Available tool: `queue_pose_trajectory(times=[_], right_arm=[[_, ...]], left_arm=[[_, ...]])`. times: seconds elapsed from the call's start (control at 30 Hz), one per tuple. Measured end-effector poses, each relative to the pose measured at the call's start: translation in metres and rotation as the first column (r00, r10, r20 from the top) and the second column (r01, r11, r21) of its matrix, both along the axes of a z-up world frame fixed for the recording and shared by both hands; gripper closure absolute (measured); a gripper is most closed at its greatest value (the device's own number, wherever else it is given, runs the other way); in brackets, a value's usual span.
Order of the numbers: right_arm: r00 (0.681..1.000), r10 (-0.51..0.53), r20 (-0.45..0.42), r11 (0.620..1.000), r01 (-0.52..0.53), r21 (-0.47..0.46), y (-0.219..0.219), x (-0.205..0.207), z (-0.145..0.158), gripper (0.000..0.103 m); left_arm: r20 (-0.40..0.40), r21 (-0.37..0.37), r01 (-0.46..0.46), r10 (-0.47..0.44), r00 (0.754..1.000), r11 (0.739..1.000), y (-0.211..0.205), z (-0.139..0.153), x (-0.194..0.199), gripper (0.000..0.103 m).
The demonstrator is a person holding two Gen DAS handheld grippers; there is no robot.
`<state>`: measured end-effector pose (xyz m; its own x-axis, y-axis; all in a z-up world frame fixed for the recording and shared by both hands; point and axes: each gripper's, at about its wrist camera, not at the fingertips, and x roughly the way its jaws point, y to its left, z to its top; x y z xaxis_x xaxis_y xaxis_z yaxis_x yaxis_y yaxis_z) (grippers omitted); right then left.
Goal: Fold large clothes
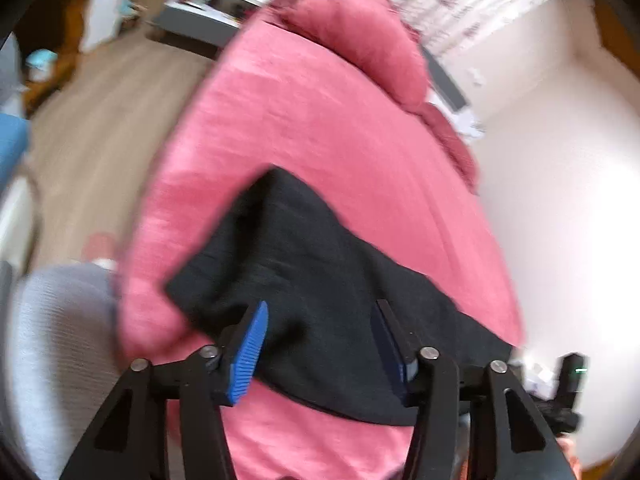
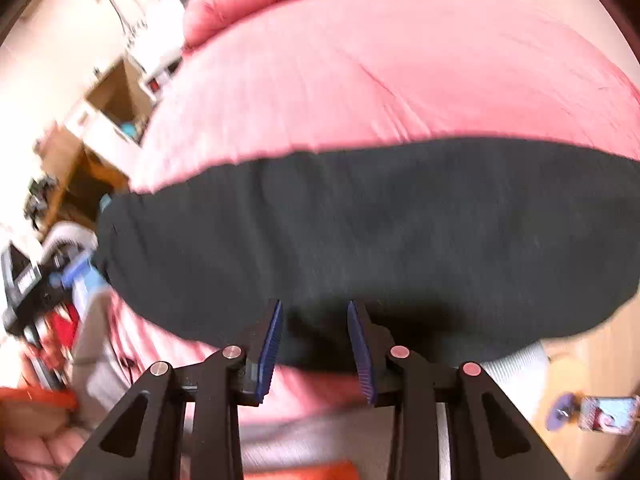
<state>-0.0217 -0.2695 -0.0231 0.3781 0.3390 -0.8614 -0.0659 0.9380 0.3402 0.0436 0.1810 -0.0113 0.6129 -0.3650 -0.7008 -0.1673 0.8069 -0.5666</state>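
Observation:
A black garment (image 1: 320, 280) lies folded on a pink bed cover (image 1: 304, 120). My left gripper (image 1: 320, 312) hovers over its near part with the jaws wide apart and nothing between them. In the right wrist view the black garment (image 2: 360, 232) stretches as a wide band across the pink cover (image 2: 380, 72). My right gripper (image 2: 316, 312) is open over the garment's near edge, with blue pads (image 2: 270, 354) on both sides and no cloth pinched. The left gripper also shows at the left edge of the right wrist view (image 2: 48, 276). Both views are blurred.
A pink pillow (image 1: 360, 36) lies at the head of the bed. A wooden floor (image 1: 104, 128) runs along the bed's left side. A grey cloth (image 1: 60, 340) sits at the lower left. A white wall (image 1: 560, 200) is on the right.

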Motion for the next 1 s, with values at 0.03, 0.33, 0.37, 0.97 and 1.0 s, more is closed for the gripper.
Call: queue_pose_trajectory(times=[0.03,0.33,0.37,0.97,1.0], right_arm=[[1.000,0.005,0.023,1.000,-0.005,0.012,0.003,0.003,-0.001,0.069],[0.993,0.079,-0.086,0.983,-0.064,0.173,0.095,0.096,-0.054,0.069],[0.991,0.079,-0.113,0.985,-0.060,0.159,0.099,0.090,-0.066,0.069],[0.927,0.280,-0.249,0.941,-0.316,-0.118,0.115,0.032,-0.104,0.062],[0.922,0.299,-0.248,0.943,-0.325,-0.072,0.109,0.034,-0.098,0.062]], left_arm=[[-0.010,0.022,-0.050,0.050,0.999,0.999,0.009,-0.003,0.001,0.047],[-0.046,0.178,0.059,-0.051,0.998,0.982,-0.012,-0.027,0.028,0.067],[-0.041,0.217,0.087,-0.080,0.996,0.972,-0.018,-0.025,0.028,0.081],[-0.015,0.356,-0.079,0.090,0.996,0.931,0.027,-0.004,0.036,0.051],[0.045,0.375,-0.167,0.162,0.986,0.912,0.030,0.009,0.032,0.049]])
